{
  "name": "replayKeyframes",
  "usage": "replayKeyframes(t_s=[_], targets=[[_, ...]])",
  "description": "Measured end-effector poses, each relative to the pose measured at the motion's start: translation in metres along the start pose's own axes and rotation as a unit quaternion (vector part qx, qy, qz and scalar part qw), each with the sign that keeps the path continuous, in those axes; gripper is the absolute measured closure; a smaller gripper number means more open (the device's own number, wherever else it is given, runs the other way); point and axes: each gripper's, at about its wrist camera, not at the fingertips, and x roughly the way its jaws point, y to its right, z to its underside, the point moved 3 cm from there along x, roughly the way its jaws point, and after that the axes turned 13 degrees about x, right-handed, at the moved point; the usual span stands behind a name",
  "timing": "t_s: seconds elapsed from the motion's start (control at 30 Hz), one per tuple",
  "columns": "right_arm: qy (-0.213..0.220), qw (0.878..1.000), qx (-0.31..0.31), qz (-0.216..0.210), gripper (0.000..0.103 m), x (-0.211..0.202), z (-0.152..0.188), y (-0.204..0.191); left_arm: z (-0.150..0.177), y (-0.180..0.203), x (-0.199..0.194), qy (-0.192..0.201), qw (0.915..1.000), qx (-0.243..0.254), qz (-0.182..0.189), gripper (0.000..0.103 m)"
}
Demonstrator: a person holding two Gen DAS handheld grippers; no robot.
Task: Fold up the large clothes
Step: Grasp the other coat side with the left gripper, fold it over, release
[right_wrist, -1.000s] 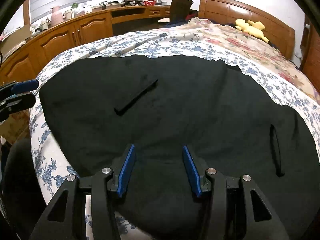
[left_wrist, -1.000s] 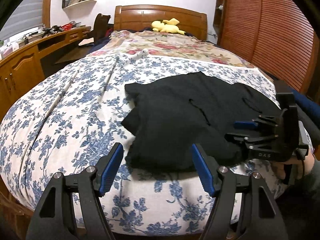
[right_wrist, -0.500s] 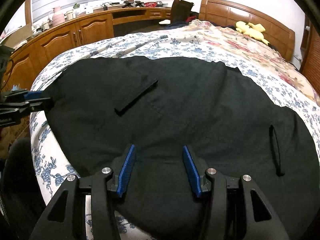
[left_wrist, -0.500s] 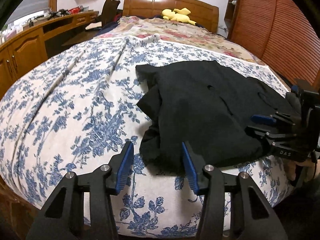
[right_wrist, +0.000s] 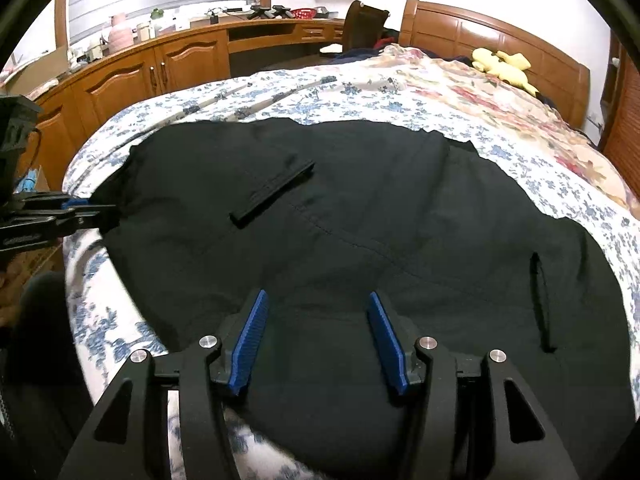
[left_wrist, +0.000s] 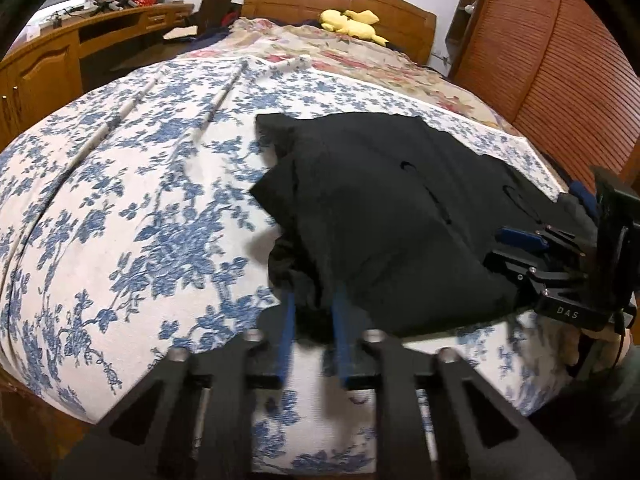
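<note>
A large black garment [left_wrist: 384,216] lies spread on the blue-flowered bed, with a pocket flap [right_wrist: 276,194] showing in the right wrist view. My left gripper [left_wrist: 314,300] has closed on the garment's near left corner at the bed's front edge; it also shows in the right wrist view [right_wrist: 86,213], pinching that corner. My right gripper [right_wrist: 318,320] is open, its blue pads either side of the garment's near hem [right_wrist: 320,360], resting over the cloth. It shows in the left wrist view [left_wrist: 520,240] at the right.
The bed's flowered cover [left_wrist: 140,200] stretches left and back to a wooden headboard [left_wrist: 340,0] with a yellow plush toy [left_wrist: 352,24]. Wooden cabinets and a desk [right_wrist: 160,68] run along the left. A slatted wooden wall [left_wrist: 560,80] stands on the right.
My left gripper moved in toward the garment's near left corner and its jaws closed on the cloth. My right gripper stayed open in place over the hem.
</note>
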Motion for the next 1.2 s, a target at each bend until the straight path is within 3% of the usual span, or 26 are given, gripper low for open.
replayKeyframes(t_s=[0.23, 0.37, 0.6, 0.9, 1.07, 1.2], targets=[[-0.022, 1.0, 0.005, -0.001, 0.048, -0.021, 0.017, 0.023, -0.037, 0.027, -0.04, 0.06, 0.9976, 0.034, -0.007, 0.096], [-0.013, 1.0, 0.016, -0.009, 0.048, -0.04, 0.024, 0.032, -0.064, 0.053, -0.057, 0.092, 0.9937, 0.063, -0.003, 0.096], [0.03, 0.997, 0.059, 0.032, 0.048, -0.088, 0.03, 0.077, -0.119, 0.128, -0.062, 0.125, 0.9824, 0.136, 0.028, 0.097], [0.056, 0.988, 0.125, 0.078, 0.048, -0.14, 0.062, 0.135, -0.163, 0.254, -0.036, 0.129, 0.9608, 0.22, 0.108, 0.097], [0.053, 0.983, 0.151, 0.093, 0.048, -0.156, 0.084, 0.153, -0.158, 0.307, -0.009, 0.102, 0.9518, 0.241, 0.16, 0.097], [0.046, 0.981, 0.16, 0.103, 0.048, -0.162, 0.096, 0.157, -0.143, 0.328, 0.012, 0.072, 0.9504, 0.257, 0.159, 0.097]])
